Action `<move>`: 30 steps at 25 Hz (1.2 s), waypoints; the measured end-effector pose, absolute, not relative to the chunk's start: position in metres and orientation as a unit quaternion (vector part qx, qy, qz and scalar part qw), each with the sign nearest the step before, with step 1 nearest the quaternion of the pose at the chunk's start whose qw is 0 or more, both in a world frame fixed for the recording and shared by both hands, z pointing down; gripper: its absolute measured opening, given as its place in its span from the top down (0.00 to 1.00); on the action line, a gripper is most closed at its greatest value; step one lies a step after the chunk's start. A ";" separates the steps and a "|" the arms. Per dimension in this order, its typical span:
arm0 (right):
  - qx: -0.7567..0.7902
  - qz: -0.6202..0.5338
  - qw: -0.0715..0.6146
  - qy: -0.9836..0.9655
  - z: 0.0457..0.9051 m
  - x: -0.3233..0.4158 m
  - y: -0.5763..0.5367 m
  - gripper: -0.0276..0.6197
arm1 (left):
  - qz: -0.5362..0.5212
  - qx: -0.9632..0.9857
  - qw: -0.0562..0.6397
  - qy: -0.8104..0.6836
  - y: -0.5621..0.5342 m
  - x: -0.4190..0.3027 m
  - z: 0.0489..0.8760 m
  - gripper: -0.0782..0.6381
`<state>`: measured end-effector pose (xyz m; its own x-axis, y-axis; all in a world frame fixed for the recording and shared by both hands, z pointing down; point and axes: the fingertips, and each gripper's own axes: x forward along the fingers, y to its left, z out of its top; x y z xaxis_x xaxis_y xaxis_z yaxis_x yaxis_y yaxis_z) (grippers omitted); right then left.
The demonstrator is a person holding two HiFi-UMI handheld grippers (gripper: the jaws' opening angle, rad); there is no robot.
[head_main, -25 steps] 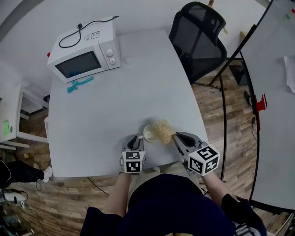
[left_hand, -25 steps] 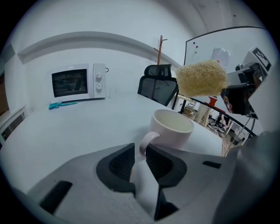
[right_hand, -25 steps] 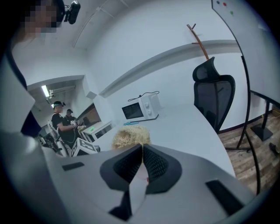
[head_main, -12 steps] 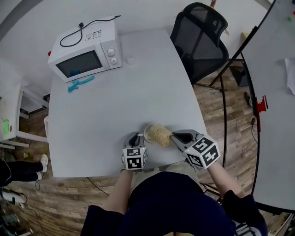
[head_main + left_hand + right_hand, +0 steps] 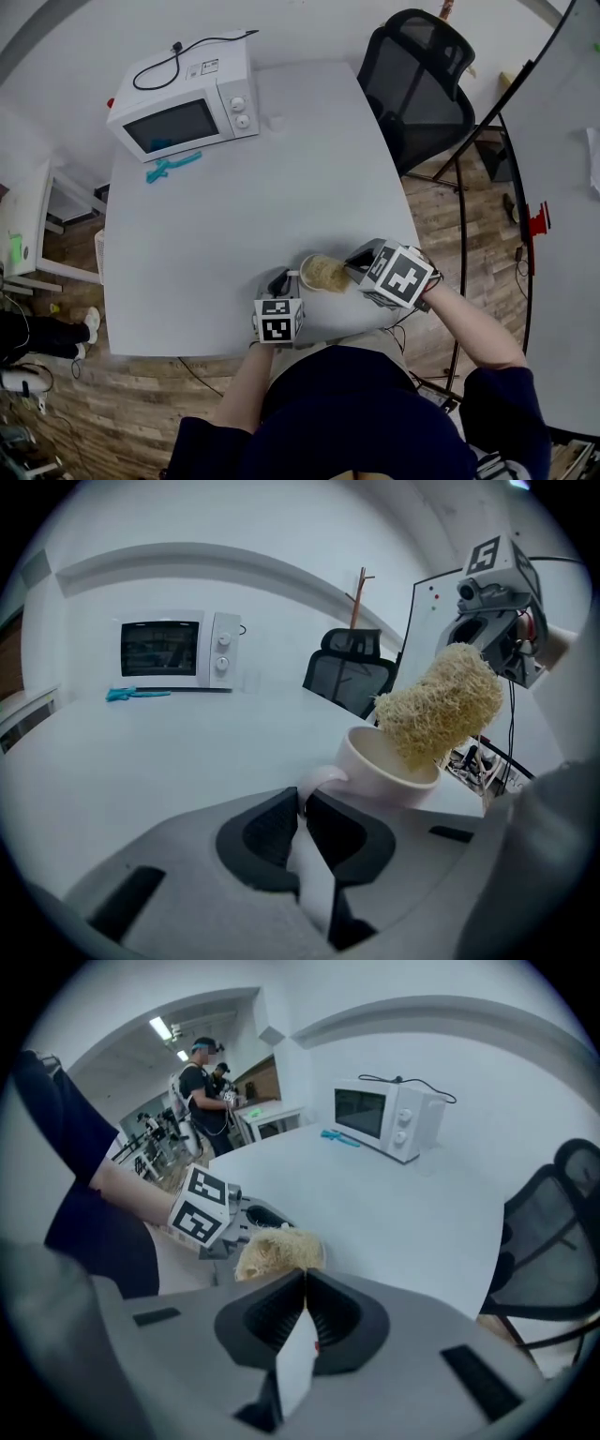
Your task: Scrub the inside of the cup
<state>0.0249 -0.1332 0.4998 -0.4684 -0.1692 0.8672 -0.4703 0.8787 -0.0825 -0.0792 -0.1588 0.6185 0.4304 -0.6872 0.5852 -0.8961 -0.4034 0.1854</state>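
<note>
A white cup point(image 5: 313, 274) stands near the table's front edge. Its handle point(image 5: 317, 782) lies between the pads of my left gripper point(image 5: 302, 797). Those jaws have just been closing and now pinch the handle. A tan loofah sponge point(image 5: 439, 712) dips into the cup's mouth from above, at a tilt. My right gripper point(image 5: 305, 1274) is shut on the sponge point(image 5: 277, 1252), which hides the cup in the right gripper view. In the head view the right gripper point(image 5: 352, 266) reaches in from the cup's right, and the left gripper point(image 5: 280, 280) sits at its left.
A white microwave point(image 5: 184, 113) with a black cord stands at the table's far left corner, with a teal tool point(image 5: 173, 169) in front of it. A black office chair point(image 5: 426, 73) is beyond the table's right edge. People stand in the room's background point(image 5: 202, 1080).
My right gripper has rolled over and brought the sponge left and down, from beside the cup's right rim into its mouth. The left gripper has stayed at the handle.
</note>
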 end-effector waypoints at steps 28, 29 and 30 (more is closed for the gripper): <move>0.067 0.156 0.642 -0.748 0.571 -0.008 -0.156 0.91 | 0.225 0.801 0.243 -0.498 -0.158 -0.079 0.619 0.83; 0.066 0.157 0.640 -0.749 0.571 -0.009 -0.156 0.91 | 0.225 0.801 0.243 -0.498 -0.158 -0.079 0.619 0.83; 0.066 0.157 0.638 -0.751 0.571 -0.009 -0.156 0.91 | 0.225 0.801 0.243 -0.498 -0.158 -0.080 0.619 0.83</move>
<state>-0.0094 -0.1557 0.5715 -0.1765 0.1015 0.9791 -0.2992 0.9421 -0.1516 -0.0796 -0.1576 0.6191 0.4027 -0.6890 0.6026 -0.9077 -0.3855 0.1658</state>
